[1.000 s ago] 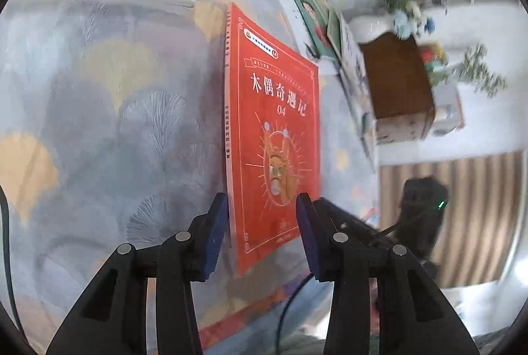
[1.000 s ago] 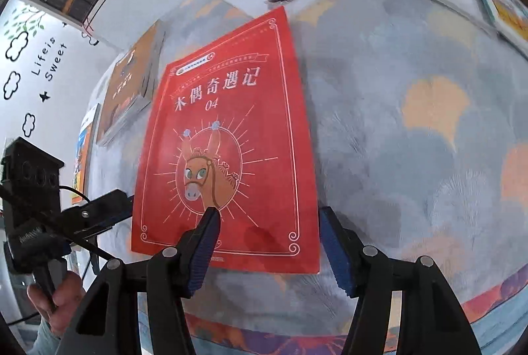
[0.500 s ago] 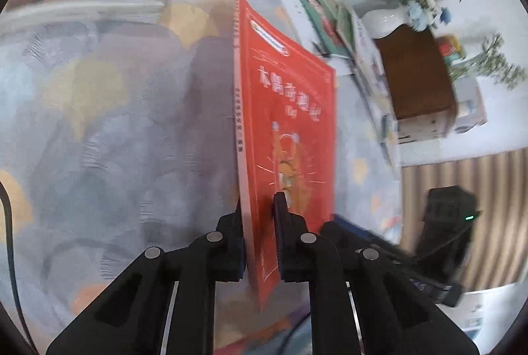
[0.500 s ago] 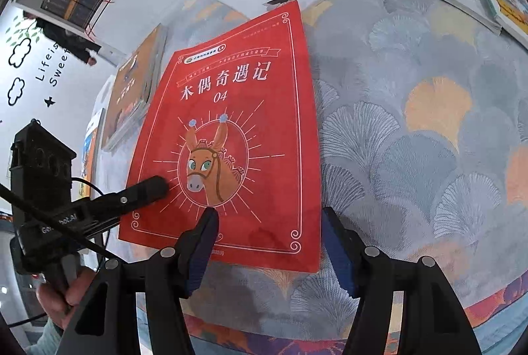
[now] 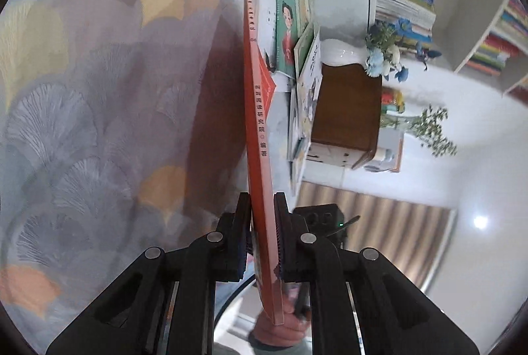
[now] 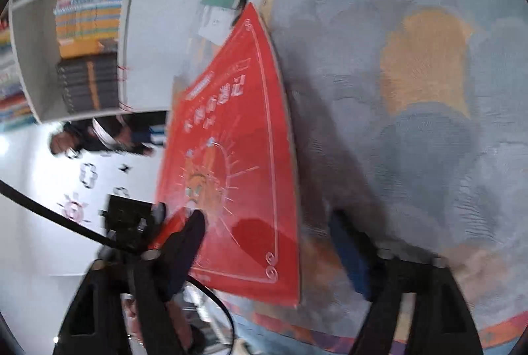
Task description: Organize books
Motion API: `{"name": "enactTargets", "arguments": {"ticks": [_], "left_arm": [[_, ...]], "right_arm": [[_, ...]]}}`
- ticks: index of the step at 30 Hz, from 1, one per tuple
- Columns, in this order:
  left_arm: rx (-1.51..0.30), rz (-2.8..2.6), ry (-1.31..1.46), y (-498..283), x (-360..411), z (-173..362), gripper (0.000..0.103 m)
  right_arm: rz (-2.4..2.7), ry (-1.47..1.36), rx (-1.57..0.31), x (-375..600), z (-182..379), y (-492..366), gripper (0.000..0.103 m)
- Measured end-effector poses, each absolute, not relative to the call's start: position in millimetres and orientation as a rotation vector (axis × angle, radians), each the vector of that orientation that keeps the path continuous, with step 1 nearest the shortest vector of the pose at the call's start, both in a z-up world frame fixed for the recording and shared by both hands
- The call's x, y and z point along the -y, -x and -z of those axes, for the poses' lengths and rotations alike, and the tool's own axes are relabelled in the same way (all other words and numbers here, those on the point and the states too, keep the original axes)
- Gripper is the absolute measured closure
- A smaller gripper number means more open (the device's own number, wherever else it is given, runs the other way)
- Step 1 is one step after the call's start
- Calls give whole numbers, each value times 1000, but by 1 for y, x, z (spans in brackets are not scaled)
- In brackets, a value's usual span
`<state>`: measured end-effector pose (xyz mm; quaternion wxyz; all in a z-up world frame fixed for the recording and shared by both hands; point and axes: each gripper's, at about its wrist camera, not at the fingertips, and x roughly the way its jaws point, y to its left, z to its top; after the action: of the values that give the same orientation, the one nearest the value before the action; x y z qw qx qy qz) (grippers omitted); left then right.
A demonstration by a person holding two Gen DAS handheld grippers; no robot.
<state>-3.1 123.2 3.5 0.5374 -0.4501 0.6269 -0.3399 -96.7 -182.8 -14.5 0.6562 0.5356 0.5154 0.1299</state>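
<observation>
**Ana:** Left gripper (image 5: pixel 262 242), the black two-finger one, is clamped on the near edge of the thin red paperback book (image 5: pixel 259 137). Its pads press both covers, and from its own camera the book stands edge-on, running straight ahead from between the jaws.

**Ben:** And the right gripper (image 6: pixel 267 252)?

**Ana:** Its jaws have just been opening wide. They straddle the book's near corner without pressing it; the red cover (image 6: pixel 237 163) lies ahead, tipped up off the quilted grey bedspread with fan-shaped leaf print (image 6: pixel 412 140).

**Ben:** So which step is this?

**Ana:** I'd judge the pick-up: one book lifted clear, not yet placed. Next it needs carrying to wherever the books are gathered, perhaps the loose flat books (image 5: pixel 290 34) lying beyond its far edge.

**Ben:** How will it handle?

**Ana:** Glossy, slim and flexible, so it will likely sag or swing when held by one edge. The right gripper could steady it. The bedspread looks soft, so a book set down there may not lie square.
</observation>
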Motion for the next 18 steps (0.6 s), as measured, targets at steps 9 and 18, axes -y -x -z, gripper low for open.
{"name": "enactTargets", "arguments": {"ticks": [9,18], "left_arm": [[-1520,821,1099,0,-129,-3,94],[-1366,778,474,9,-110,-66,93]], "right_arm": [[-304,-1214,-1133,168,8,74,51],[-204,-550,-1127,114,-70,66,59]]}}
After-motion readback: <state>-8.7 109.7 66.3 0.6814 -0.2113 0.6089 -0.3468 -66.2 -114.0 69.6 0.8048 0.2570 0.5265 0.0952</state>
